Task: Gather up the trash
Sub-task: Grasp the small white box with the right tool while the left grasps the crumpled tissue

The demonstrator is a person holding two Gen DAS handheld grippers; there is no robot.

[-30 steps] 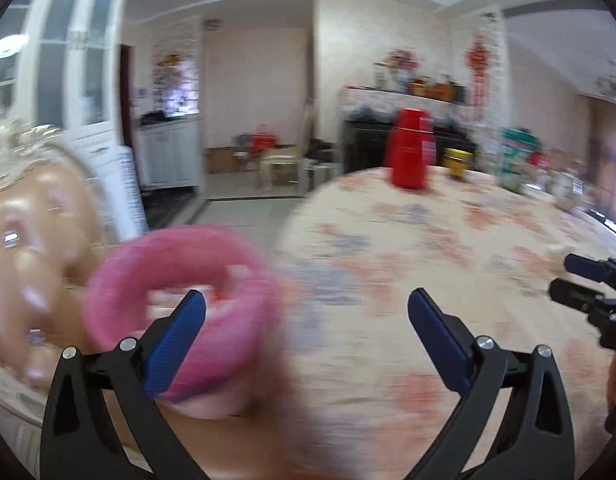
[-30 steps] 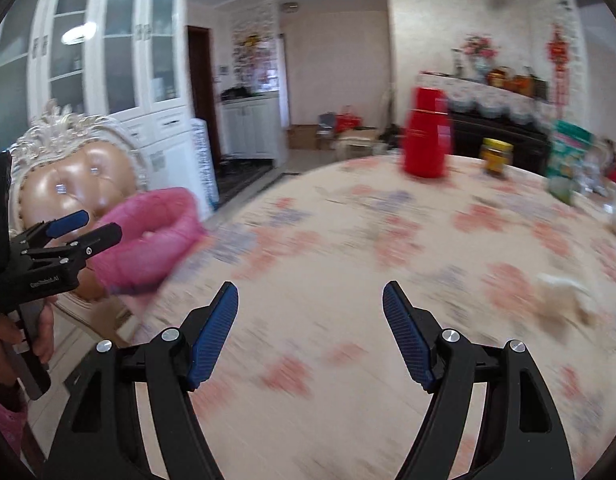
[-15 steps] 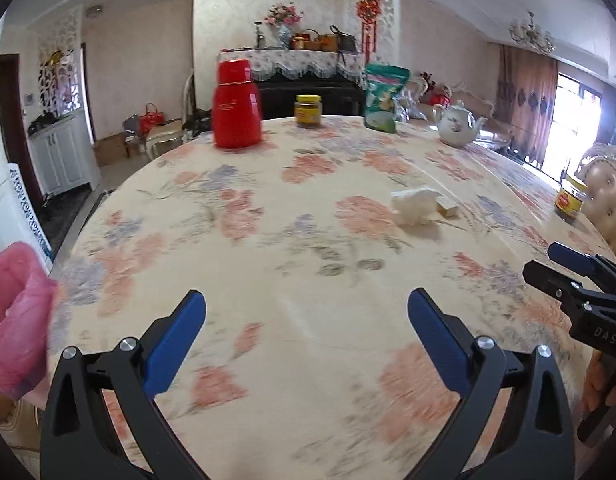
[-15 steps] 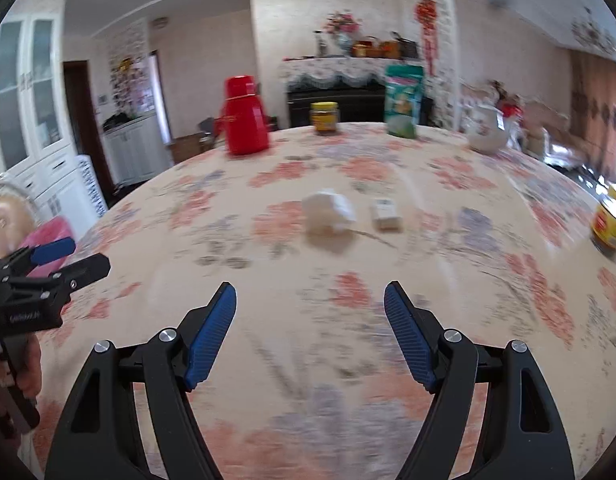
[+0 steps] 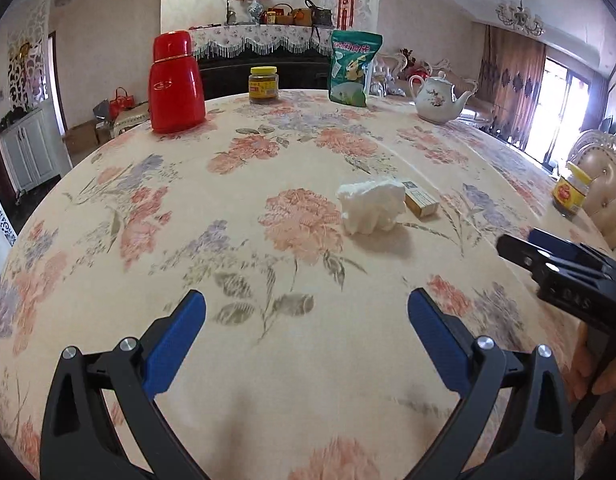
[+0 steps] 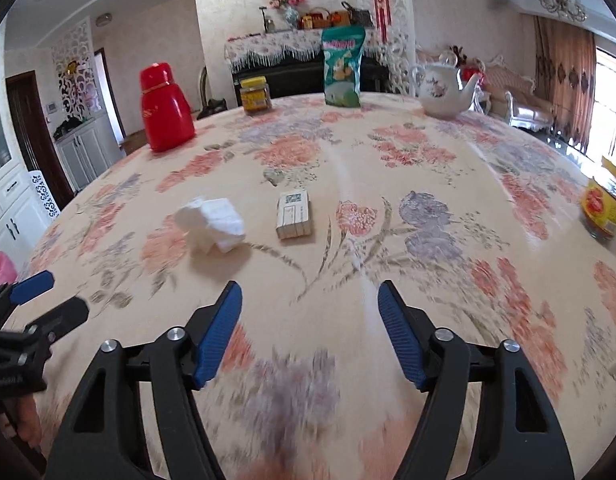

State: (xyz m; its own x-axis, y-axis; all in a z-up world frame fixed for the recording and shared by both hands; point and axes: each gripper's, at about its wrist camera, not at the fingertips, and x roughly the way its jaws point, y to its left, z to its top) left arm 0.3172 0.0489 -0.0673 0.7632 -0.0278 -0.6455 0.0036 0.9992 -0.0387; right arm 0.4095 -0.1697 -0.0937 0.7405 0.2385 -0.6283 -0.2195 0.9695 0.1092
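Note:
A crumpled white tissue point(image 5: 371, 206) lies near the middle of the round floral table point(image 5: 188, 216), with a small tan cardboard box point(image 5: 420, 202) just to its right. Both show in the right wrist view, the tissue point(image 6: 212, 224) left of the box point(image 6: 294, 214). My left gripper point(image 5: 307, 316) is open and empty, over the table short of the tissue. My right gripper point(image 6: 310, 306) is open and empty, short of the box. A pink bag point(image 6: 0, 274) shows at the far left table edge.
At the table's far side stand a red thermos point(image 5: 175, 84), a yellow-lidded jar point(image 5: 263, 85), a green snack bag point(image 5: 353, 68) and a white teapot point(image 5: 438, 98). Another jar point(image 6: 606, 210) stands at the right edge. A padded chair point(image 5: 606, 192) is at the right.
Both grippers have swung from the pink bag and chair at the left to face the table. The tissue and box have come into view ahead. Both stay open.

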